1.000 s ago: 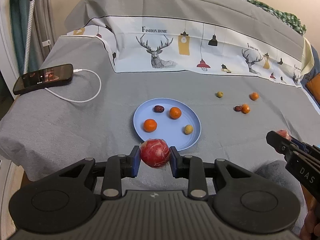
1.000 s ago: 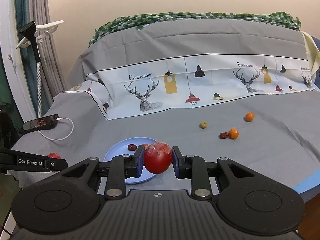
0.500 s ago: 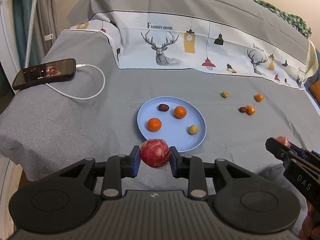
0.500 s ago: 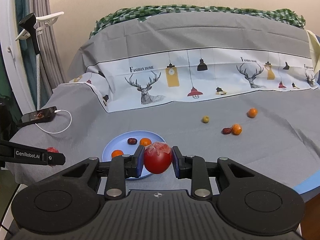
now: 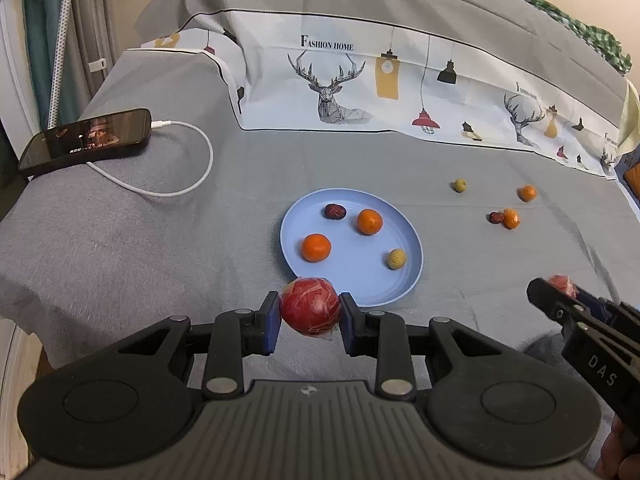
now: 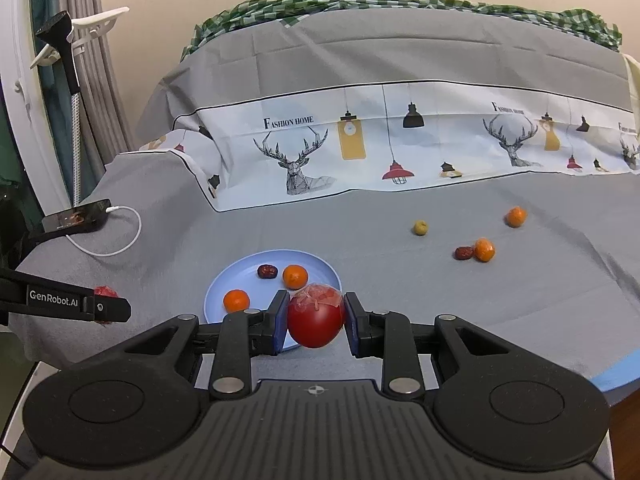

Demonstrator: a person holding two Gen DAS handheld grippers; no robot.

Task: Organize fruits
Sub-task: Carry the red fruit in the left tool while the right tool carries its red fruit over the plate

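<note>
Left wrist view shows our left tool (image 5: 310,318) pinching a round red fruit wrapped in clear film (image 5: 310,311), held just short of the near rim of the round light-blue plate (image 5: 408,276); we judge it is carried this way so it can be set down among the fruit gathered there. Our right tool (image 6: 316,320) likewise clamps a smooth red fruit with a crumpled film top (image 6: 316,320), hovering over the near side of the same plate, and we take it to be waiting its turn.

On the plate lie two small orange citrus fruits (image 5: 316,247), a dark red date (image 5: 334,211) and a small yellow-green fruit (image 5: 397,259), all apart from one another.

Well beyond the plate, loose on the grey cloth-covered table (image 5: 120,248), sit another yellow-green fruit (image 5: 459,185), an orange one (image 5: 526,193), and an orange one touching a dark date (image 5: 505,218); these remain to be collected.

A black phone on a white cable (image 5: 86,142) lies far left.
</note>
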